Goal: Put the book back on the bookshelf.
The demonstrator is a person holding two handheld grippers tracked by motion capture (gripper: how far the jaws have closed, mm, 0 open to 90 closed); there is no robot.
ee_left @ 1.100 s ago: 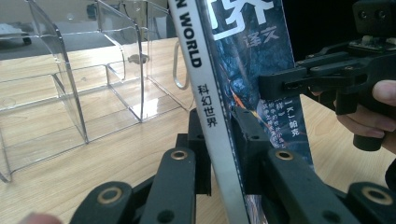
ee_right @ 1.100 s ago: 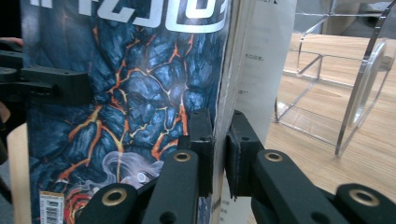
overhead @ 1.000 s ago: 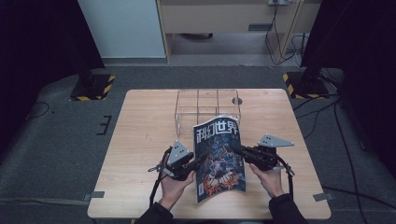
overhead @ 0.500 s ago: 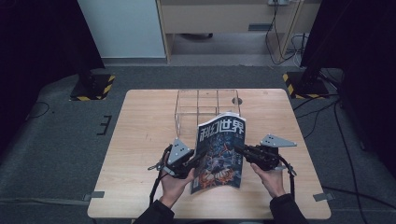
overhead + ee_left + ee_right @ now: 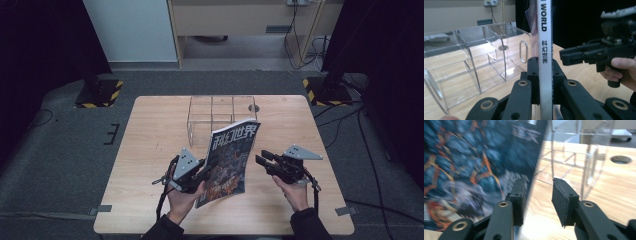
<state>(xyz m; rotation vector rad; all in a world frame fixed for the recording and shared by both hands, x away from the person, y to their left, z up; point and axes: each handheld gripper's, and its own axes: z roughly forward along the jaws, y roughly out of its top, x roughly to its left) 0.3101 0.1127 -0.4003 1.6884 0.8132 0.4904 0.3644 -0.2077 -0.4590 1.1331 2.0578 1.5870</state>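
Observation:
A magazine [image 5: 230, 160] with a dark illustrated cover stands tilted upright over the table's near middle. My left gripper [image 5: 204, 169] is shut on its white spine [image 5: 545, 50], and its jaws [image 5: 545, 72] press the spine from both sides. My right gripper [image 5: 260, 160] hovers just right of the magazine, apart from it. Its jaws have just been opening. In the right gripper view the cover [image 5: 474, 162] lies beside the left finger [image 5: 520, 192], and only bare table shows in the gap of the gripper [image 5: 539, 192]. The right gripper [image 5: 564, 53] also shows in the left gripper view.
A clear acrylic organizer [image 5: 212, 112] with several compartments stands on the wooden table [image 5: 150, 130] just beyond the magazine, close to both grippers [image 5: 474, 62] [image 5: 579, 157]. A round hole [image 5: 253, 107] is in the tabletop at the organizer's right.
The right gripper has let go of the magazine's right edge and opened. The magazine, held by the left gripper, has risen and tipped more upright.

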